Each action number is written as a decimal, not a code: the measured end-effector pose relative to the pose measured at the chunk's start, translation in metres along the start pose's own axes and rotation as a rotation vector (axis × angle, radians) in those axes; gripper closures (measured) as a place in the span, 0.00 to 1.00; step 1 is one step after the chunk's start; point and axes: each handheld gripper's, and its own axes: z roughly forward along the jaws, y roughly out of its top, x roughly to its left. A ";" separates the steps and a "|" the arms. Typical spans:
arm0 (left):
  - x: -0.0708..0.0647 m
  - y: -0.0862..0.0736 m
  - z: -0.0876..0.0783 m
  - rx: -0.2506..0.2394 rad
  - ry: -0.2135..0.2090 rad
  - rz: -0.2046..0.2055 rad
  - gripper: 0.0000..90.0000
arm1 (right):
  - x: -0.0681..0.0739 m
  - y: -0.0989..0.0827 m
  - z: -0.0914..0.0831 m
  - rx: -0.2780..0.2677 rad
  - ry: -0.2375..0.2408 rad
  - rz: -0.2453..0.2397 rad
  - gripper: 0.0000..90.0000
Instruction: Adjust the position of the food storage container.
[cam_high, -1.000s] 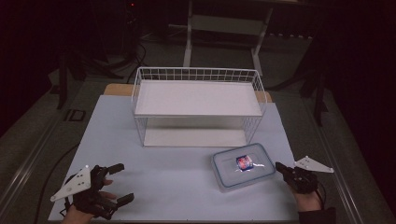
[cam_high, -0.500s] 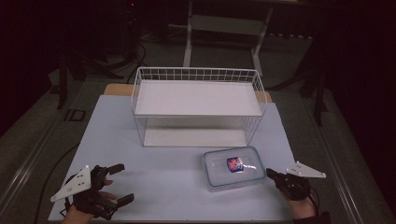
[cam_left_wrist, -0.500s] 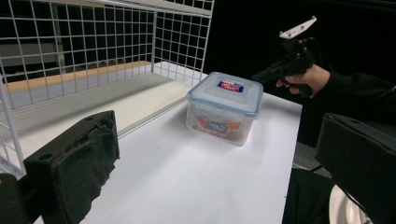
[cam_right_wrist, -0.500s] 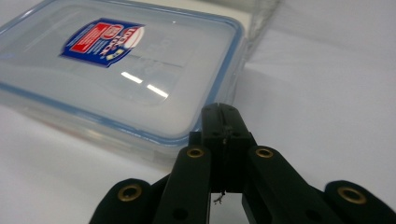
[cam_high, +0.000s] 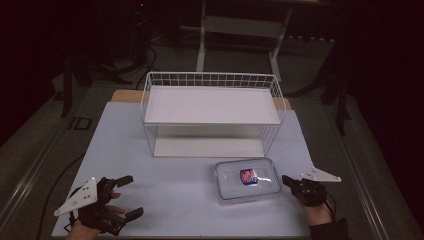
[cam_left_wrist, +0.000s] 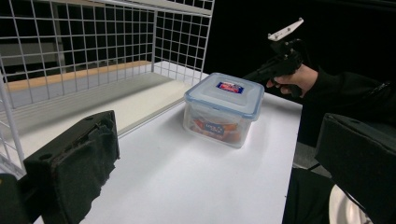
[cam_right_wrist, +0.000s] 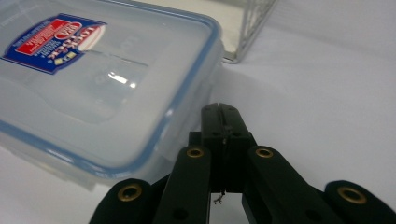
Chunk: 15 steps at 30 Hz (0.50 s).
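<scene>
The place looks like a lab or recording studio: a plain white tabletop stands in a darkened room, with cables trailing over the grey floor and a metal stand behind.

The lidded plastic container now sits farther left on the surface and nearer the wire rack than a second ago, turned squarer. The right tongs, jaws together, follow against its right side.
</scene>
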 end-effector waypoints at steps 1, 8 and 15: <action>0.000 0.000 0.000 0.000 -0.001 0.001 0.00 | 0.002 0.001 0.002 0.004 0.002 -0.008 1.00; 0.000 0.000 0.000 0.001 -0.001 0.000 0.00 | 0.007 0.005 0.004 0.000 0.001 -0.014 1.00; 0.000 0.000 0.001 0.003 -0.003 0.002 0.00 | 0.024 0.009 0.009 0.008 0.051 -0.047 1.00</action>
